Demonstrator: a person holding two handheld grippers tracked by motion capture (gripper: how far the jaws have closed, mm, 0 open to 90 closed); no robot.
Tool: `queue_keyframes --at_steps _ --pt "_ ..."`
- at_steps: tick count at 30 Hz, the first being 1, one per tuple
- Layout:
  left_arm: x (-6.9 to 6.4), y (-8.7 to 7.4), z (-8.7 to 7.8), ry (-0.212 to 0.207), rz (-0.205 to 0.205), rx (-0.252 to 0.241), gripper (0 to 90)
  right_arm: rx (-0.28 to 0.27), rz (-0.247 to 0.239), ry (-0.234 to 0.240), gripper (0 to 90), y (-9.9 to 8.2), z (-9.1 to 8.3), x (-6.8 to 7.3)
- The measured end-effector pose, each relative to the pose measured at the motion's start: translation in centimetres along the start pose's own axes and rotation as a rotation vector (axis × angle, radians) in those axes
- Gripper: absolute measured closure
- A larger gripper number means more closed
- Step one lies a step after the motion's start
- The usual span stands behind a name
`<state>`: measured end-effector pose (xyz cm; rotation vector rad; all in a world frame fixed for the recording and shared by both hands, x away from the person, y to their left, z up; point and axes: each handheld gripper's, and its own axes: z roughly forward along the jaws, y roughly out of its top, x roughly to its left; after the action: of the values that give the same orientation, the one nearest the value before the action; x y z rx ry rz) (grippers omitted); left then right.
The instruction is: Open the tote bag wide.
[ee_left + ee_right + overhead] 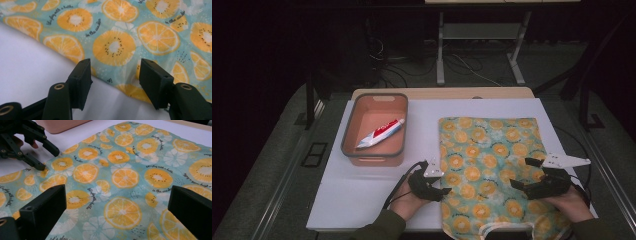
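Note:
A teal cloth bag printed with orange slices (492,165) lies flat on the right half of the white mat. My left gripper (443,182) sits at the bag's left edge with its jaws apart. In the left gripper view the bag's edge (115,32) runs just beyond and under the left gripper (115,75), and nothing is pinched. My right gripper (523,173) hovers over the bag's right part, open wide. In the right gripper view the right gripper (116,202) looks across the bag (125,175) at the left gripper (49,159) on the far edge.
An orange bin with a grey rim (349,135) stands at the left rear of the white mat (362,195), and a toothpaste tube (381,134) lies inside it. The bag's white handle (507,229) curls at the near table edge.

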<state>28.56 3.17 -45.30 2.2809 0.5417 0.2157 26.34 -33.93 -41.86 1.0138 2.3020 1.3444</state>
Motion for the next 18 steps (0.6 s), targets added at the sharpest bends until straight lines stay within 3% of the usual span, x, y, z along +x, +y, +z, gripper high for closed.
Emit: queue_keyframes --at_steps 2,3,5,7,12,15,18 --pt "-0.1 0.0 0.1 -0.003 0.006 -0.007 56.5 0.000 -0.001 -0.001 1.6 0.0 0.0 0.0" --pt "-0.2 0.0 0.1 -0.010 0.013 -0.013 56.5 0.000 -0.001 -0.001 1.6 0.0 0.0 0.0" --pt "-0.5 0.2 0.2 -0.025 0.044 -0.016 79.7 0.002 -0.001 0.000 1.6 0.0 0.0 0.0" --pt "-0.7 0.4 0.4 -0.016 0.058 -0.013 87.8 0.002 -0.001 0.000 1.6 0.0 0.0 0.0" --pt "-0.8 0.6 0.3 -0.009 0.060 0.002 89.9 -0.003 0.001 0.000 1.6 0.0 -0.1 0.0" --pt "-0.5 0.8 0.0 0.029 0.070 0.003 90.0 -0.004 0.002 -0.001 1.6 0.0 -0.1 0.0" --pt "0.5 1.2 -0.6 0.075 0.041 -0.023 90.0 -0.008 0.001 -0.001 1.6 0.0 -0.2 -0.1"
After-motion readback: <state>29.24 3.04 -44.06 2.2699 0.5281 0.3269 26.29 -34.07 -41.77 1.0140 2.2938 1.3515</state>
